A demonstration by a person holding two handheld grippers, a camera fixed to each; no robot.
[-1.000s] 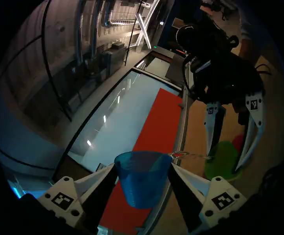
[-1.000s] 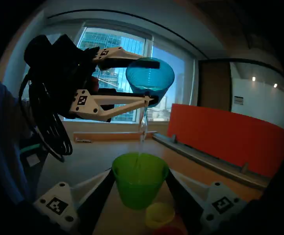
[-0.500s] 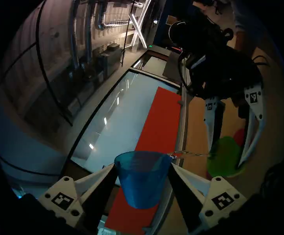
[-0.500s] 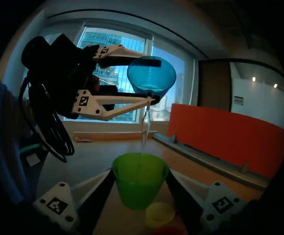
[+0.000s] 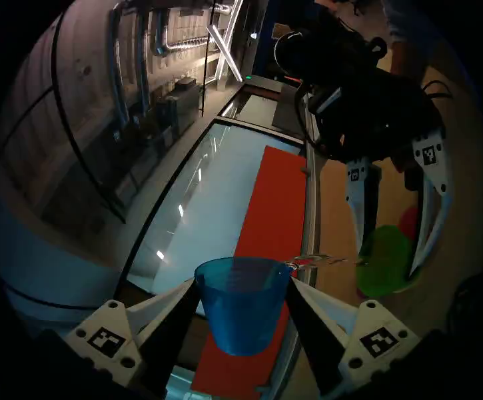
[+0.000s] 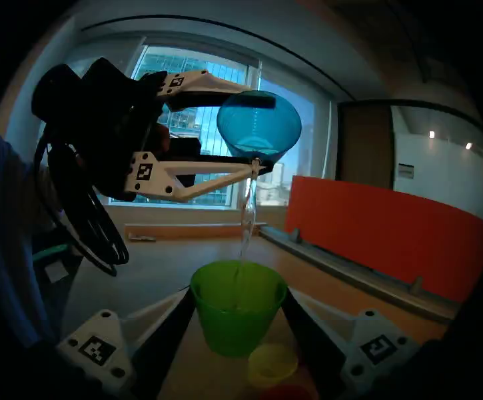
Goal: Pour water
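The wooden worktop (image 6: pixel 161 267) is carrying the job, with an orange partition (image 6: pixel 388 233) standing along its right edge in the right gripper view. Above it the left gripper (image 6: pixel 261 133) is clamping both fingers on the blue cup (image 6: pixel 259 123) and tipping it on its side, mouth turned toward the camera. Lower down, toward the worktop's near edge, the right gripper (image 6: pixel 238 300) is gripping the green cup (image 6: pixel 238 320) upright between its fingers; whether that cup is resting on the worktop or hanging just over it cannot be told. A thin stream of water (image 6: pixel 246 213) is running from the blue cup's lower lip straight down into the green cup's mouth, so the pour is judged to be well underway but not finished. Some water is showing in the tipped blue cup, so more is left to go; how full the green cup is getting cannot be read. A small yellow cup (image 6: pixel 272 363) is sitting just in front of the green one.
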